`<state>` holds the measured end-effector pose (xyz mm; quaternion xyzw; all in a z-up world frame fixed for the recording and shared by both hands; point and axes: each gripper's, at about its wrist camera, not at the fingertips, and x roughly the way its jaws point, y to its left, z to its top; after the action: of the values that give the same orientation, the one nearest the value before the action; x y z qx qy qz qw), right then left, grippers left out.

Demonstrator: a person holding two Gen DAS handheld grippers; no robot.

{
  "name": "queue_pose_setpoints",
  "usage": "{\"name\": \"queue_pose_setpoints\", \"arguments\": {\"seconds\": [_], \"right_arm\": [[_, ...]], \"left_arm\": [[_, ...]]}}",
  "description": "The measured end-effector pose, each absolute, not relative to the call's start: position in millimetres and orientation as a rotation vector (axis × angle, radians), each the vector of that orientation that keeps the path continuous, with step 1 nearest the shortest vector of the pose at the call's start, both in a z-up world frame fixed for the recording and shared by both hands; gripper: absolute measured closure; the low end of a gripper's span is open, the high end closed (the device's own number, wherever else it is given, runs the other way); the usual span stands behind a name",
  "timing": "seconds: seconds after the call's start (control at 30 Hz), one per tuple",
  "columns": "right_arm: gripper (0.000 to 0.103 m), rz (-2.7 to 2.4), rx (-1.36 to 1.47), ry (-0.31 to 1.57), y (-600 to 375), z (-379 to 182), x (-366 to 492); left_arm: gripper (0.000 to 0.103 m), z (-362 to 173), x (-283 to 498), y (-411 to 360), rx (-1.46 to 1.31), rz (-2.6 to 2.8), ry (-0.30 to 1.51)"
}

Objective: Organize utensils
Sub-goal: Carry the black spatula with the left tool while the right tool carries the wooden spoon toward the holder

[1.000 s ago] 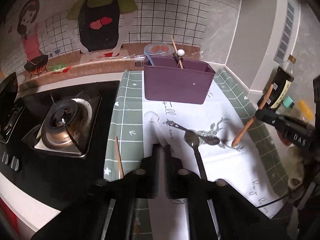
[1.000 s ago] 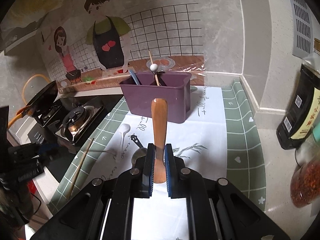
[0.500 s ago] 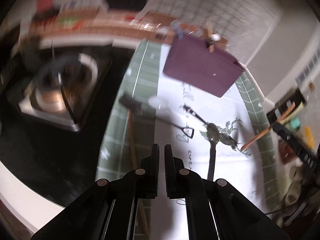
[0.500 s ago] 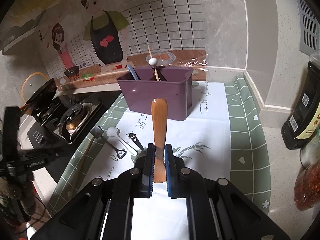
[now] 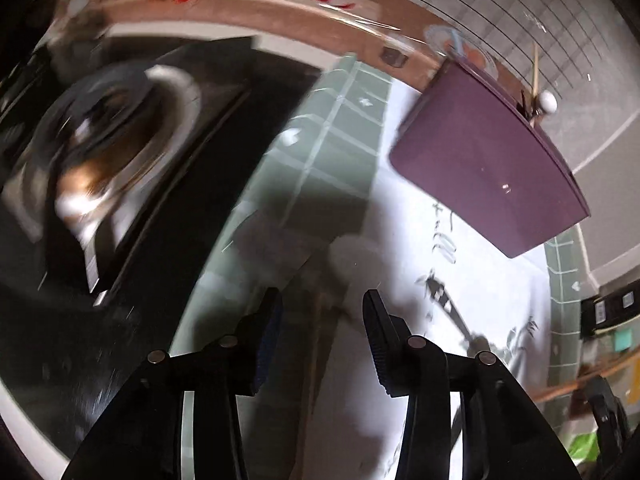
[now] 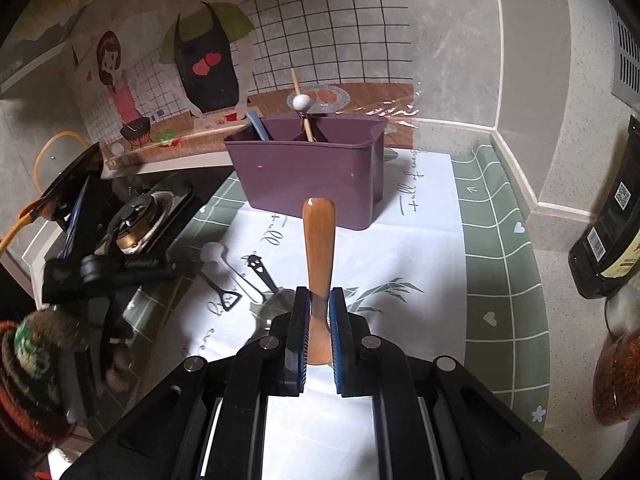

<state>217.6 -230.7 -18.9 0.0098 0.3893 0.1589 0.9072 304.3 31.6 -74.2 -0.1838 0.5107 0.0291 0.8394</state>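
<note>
Right gripper (image 6: 319, 312) is clamped tight on a wooden utensil handle (image 6: 318, 256), which sticks straight out toward twelve o'clock, its rounded end just short of the purple utensil caddy (image 6: 310, 174). The caddy already holds a blue utensil, a chopstick and a white-tipped piece. At ten o'clock from those jaws, a white spoon (image 6: 214, 254) and a metal bottle opener (image 6: 224, 294) lie on the white printed mat (image 6: 420, 248). Left gripper (image 5: 322, 320) is spread wide and holds nothing; its view is badly blurred, with a wooden chopstick (image 5: 320, 344) running between the fingers. The caddy (image 5: 492, 160) sits at one o'clock, the gas burner (image 5: 108, 152) at ten.
</note>
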Motion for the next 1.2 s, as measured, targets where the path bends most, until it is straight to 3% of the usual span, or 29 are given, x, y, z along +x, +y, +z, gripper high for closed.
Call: {"name": "queue_pose_setpoints", "arguments": {"seconds": [0.37,0.87,0.97,1.2], "right_arm": [[0.094,0.271,0.047,0.803,-240.5,-26.4,236.4],[0.093,0.247,0.087,0.808,-246.1,-36.6,252.4],[0.093,0.244,0.097,0.805,-251.1,-37.8,250.2],[0.093,0.244,0.107,0.814,-255.1,-41.3,253.5]], "left_arm": [[0.057,-76.4,349.4,1.5,-0.202,-0.247,1.031],[0.057,-66.0,374.9,9.5,-0.297,0.014,1.009],[0.056,-54.0,362.7,11.3,-0.206,-0.001,0.940],[0.056,-72.3,387.8,18.2,-0.120,0.065,1.004]]}}
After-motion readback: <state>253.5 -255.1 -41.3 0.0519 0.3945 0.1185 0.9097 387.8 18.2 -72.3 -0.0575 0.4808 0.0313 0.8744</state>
